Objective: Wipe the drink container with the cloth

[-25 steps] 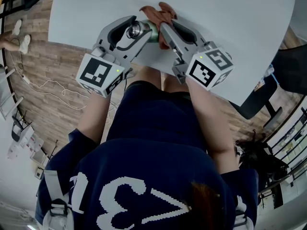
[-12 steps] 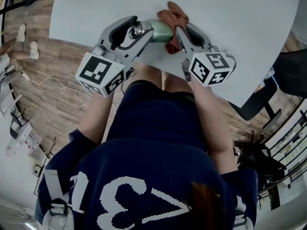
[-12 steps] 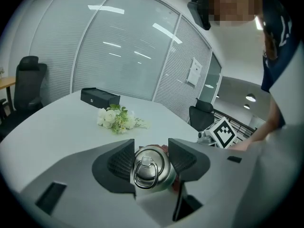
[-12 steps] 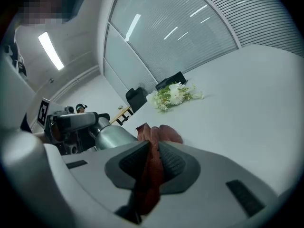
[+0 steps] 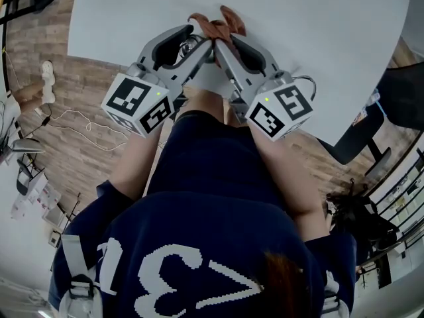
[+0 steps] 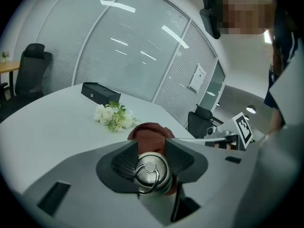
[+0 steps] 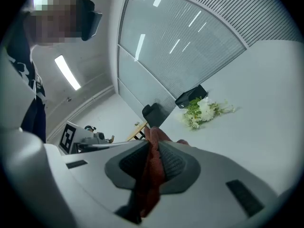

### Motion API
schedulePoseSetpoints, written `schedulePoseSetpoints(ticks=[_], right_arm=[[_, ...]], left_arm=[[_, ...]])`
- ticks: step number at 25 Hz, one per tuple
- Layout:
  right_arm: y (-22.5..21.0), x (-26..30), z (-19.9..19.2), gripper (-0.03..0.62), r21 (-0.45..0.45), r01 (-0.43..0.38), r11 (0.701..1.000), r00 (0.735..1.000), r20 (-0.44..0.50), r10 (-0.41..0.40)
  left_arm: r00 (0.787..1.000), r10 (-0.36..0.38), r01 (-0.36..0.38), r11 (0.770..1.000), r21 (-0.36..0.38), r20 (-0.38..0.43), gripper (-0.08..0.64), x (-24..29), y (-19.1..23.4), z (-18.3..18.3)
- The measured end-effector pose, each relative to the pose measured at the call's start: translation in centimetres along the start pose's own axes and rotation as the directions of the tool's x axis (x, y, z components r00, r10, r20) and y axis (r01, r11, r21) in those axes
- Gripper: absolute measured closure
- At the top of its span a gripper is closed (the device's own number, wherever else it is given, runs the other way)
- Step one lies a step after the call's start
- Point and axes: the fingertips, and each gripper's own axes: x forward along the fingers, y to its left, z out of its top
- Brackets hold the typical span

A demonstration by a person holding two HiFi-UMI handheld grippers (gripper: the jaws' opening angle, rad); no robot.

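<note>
Left gripper [image 6: 151, 144], jaws just been closing, is clamping the bottle [image 6: 152, 172]; right gripper [image 7: 154, 146] is pinching the cloth [image 7: 152, 167]. Shirt [image 5: 199, 197] is showing "31" at the bottom, white table [image 5: 318, 32] up top, glass walls [image 6: 123, 46] behind.

Left gripper [image 5: 197, 44], jaws just closed further, clamps the steel bottle [image 6: 152, 172]; right gripper [image 5: 227, 37] pinches the red-brown cloth [image 7: 151, 170], tips meeting.
</note>
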Motion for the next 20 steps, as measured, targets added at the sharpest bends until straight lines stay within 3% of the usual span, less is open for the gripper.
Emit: schedulePoseSetpoints(ticks=[3,6,9,11,13,16,18,20], right_arm=[[-0.6,-0.2,-0.6,0.518,-0.041,0.02,0.999,1.0,-0.007,-0.02],[-3.2,-1.1,-1.7,0.518,-0.062,0.107,0.992,0.994,-0.022,-0.108],[-6.4,-2.4,-4.0,0.518,-0.044,0.21,0.977,0.974,-0.075,-0.213],[-7.2,-3.1,-4.9,0.518,-0.014,0.229,0.973,0.97,-0.08,-0.23],[-5.9,-3.3,-4.3,0.518,-0.021,0.184,0.983,0.982,-0.046,-0.185],[-1.1,-2.7,-2.3,0.518,-0.129,0.03,0.991,1.0,0.008,-0.029],[1.8,-2.3,-1.7,0.518,-0.224,-0.05,0.973,0.999,0.003,0.053],[2.7,-2.0,-2.1,0.518,-0.283,-0.067,0.957,0.998,-0.016,0.066]], left_arm=[[1.0,0.001,-0.001,1.0,0.002,0.002,0.374,-0.1,-0.1,0.0],[1.0,0.01,-0.01,1.0,0.005,0.001,0.374,0.0,-0.3,0.0],[1.0,0.022,-0.022,1.0,0.01,0.0,0.376,0.1,-0.4,0.0],[1.0,0.024,-0.024,1.0,0.016,-0.005,0.376,0.2,-0.4,0.0],[1.0,0.029,-0.029,1.0,0.011,-0.007,0.376,0.3,-0.3,0.1],[0.999,0.036,-0.036,0.999,-0.011,-0.008,0.376,0.4,0.2,0.3],[0.999,0.032,-0.033,0.999,-0.016,-0.014,0.377,0.6,0.2,0.4],[0.999,0.032,-0.032,0.999,-0.016,-0.018,0.377,0.6,0.2,0.4]])
